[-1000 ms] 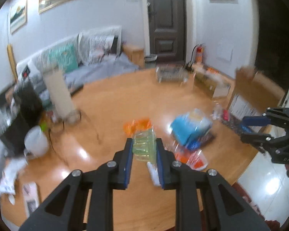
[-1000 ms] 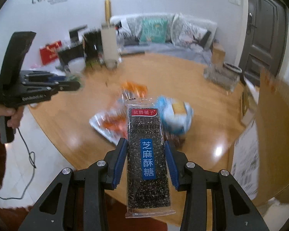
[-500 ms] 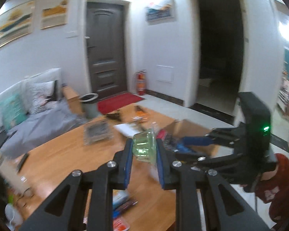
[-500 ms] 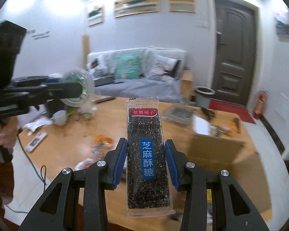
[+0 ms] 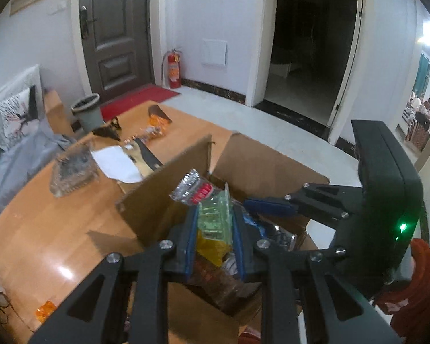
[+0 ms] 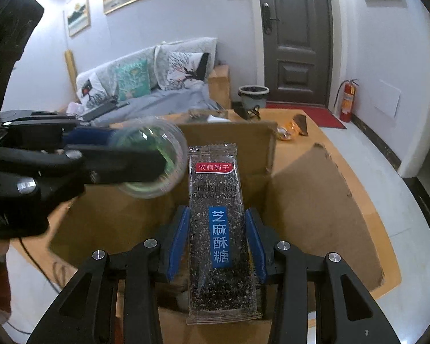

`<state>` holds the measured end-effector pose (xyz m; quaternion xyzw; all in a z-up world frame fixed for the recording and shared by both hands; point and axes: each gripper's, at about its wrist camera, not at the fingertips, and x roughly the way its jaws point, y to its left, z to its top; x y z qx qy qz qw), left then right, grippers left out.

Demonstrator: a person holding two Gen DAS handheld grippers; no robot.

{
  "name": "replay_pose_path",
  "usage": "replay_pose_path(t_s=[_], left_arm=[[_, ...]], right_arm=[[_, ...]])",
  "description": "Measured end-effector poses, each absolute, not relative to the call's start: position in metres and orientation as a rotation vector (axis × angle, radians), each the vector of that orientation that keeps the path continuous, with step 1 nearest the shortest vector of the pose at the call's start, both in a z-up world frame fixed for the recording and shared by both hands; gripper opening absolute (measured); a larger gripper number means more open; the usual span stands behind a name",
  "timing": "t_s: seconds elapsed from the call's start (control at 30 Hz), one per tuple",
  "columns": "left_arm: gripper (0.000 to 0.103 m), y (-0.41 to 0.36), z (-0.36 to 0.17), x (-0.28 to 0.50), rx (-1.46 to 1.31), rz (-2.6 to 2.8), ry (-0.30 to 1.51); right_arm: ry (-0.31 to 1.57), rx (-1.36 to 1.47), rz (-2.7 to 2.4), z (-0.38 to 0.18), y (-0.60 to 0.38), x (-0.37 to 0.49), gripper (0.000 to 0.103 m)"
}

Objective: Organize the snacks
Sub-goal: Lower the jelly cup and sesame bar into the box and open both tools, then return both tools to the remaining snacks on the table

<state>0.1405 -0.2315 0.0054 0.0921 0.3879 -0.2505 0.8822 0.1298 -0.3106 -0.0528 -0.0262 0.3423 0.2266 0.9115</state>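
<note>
The left gripper [image 5: 215, 238] is clamping a clear green jelly cup [image 5: 216, 221] over the open cardboard box [image 5: 163, 200], while the right gripper [image 6: 217, 246] is squeezing a long black sesame candy packet [image 6: 219, 226] above that box

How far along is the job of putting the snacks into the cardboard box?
Done: several packets already lie in the cardboard box. In hand: the left gripper grips a green jelly cup and the right gripper a sesame candy packet, both over the box. Left: dropping these two in, then the orange snacks on the table.
</note>
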Motion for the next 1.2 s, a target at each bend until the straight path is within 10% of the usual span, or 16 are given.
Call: replay_pose_path(t_s=[1.2], left_arm=[[0.047,-0.101,0.07,0.088,0.138,-0.323,0.735]], right_arm=[[0.669,-0.155,0.578,-0.006,-0.257,0.095,0.038]])
